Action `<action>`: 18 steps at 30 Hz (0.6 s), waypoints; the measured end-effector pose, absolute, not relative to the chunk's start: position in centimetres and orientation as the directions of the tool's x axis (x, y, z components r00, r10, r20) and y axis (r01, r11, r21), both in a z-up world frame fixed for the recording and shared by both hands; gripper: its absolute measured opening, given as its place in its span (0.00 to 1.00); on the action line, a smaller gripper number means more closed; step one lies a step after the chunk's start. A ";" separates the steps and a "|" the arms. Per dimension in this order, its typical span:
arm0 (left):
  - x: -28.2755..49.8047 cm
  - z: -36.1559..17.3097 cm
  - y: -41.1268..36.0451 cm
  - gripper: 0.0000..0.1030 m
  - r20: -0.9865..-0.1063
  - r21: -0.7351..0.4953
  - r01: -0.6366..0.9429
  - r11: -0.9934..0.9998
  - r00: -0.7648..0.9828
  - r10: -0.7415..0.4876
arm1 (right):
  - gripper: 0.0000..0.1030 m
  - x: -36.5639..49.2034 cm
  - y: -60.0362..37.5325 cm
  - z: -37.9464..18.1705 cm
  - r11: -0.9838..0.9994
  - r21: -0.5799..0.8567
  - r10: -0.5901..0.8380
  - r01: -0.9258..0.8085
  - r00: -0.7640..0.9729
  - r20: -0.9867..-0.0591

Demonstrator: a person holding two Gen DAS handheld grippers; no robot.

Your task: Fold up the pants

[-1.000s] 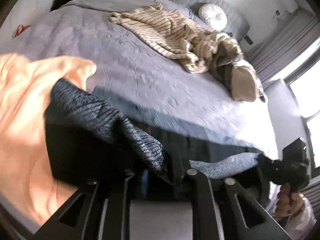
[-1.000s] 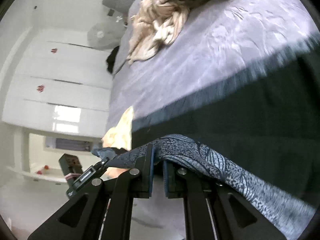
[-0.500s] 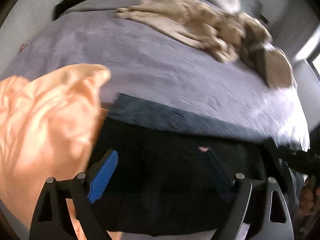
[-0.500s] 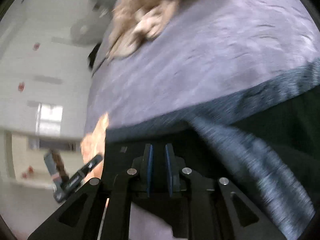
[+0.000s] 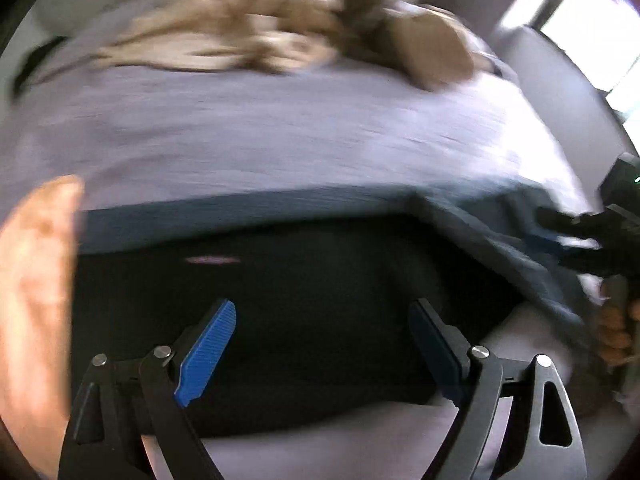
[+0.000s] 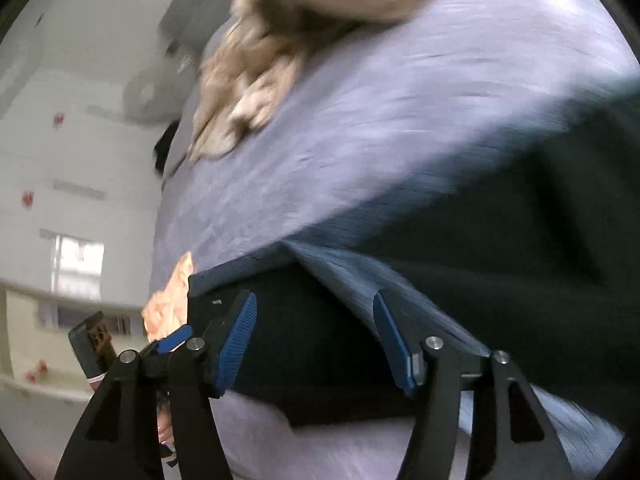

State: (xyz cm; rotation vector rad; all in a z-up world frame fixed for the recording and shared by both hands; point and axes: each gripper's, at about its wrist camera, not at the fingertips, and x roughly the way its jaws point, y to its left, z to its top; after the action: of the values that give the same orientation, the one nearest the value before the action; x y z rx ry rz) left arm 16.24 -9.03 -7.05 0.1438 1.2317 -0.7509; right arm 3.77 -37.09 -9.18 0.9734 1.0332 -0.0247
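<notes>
the dark, near-black fabric pants (image 5: 304, 320) lie spread flat across the near edge of the lilac-grey quilted bed cover (image 5: 280, 136), with a lighter blue-grey patterned band running along their far edge and a fold of the same blue-grey cloth slanting down toward the right. a small pale tag shows on the dark cloth, too blurred to read (no brand or writing can be made out anywhere).

the left gripper (image 5: 322, 350) hangs over the pants with its blue ribbed pads (image 5: 206, 354) spread wide; nothing is between them and they touch no cloth that i can see. the right gripper (image 6: 316, 338) is opening, its blue pads apart above the dark cloth and the slanting blue-grey fold, pinching nothing.

the left wrist view alone shows a bright window at the upper right, a wide stretch of peach-orange satin cloth (image 5: 36, 280) at the left edge just beside the pants, and the other gripper with fingers of a hand at the far right. the right wrist view alone shows white wardrobe doors (image 6: 60, 160) with small red marks. both views show a rumpled beige striped garment (image 5: 280, 36) lying far up the bed, well apart from the pants, heavily blurred.
</notes>
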 end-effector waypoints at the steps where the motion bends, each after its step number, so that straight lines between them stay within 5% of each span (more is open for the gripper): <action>1: 15.1 -7.0 -10.9 0.86 -0.876 -0.343 0.611 0.714 0.068 -0.478 | 0.63 1.7 -38.3 -8.9 0.572 0.663 0.377 0.484 0.562 -0.736; 9: 7.7 -8.9 -24.0 0.86 -0.817 -0.531 0.622 0.575 -0.198 -0.541 | 0.63 -21.6 -48.7 -9.8 0.324 0.506 0.147 0.799 0.486 -0.862; 18: 6.6 -12.0 -28.8 0.86 -0.823 -0.556 0.561 0.613 -0.268 -0.501 | 0.63 -29.9 -50.1 -15.7 0.138 0.574 0.243 0.807 0.534 -0.810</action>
State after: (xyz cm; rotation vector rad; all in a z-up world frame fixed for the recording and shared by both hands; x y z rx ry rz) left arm 6.55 -28.79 -11.98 0.0515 1.5367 -1.0160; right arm -29.90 -50.12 -15.66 1.4159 0.9787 -0.5207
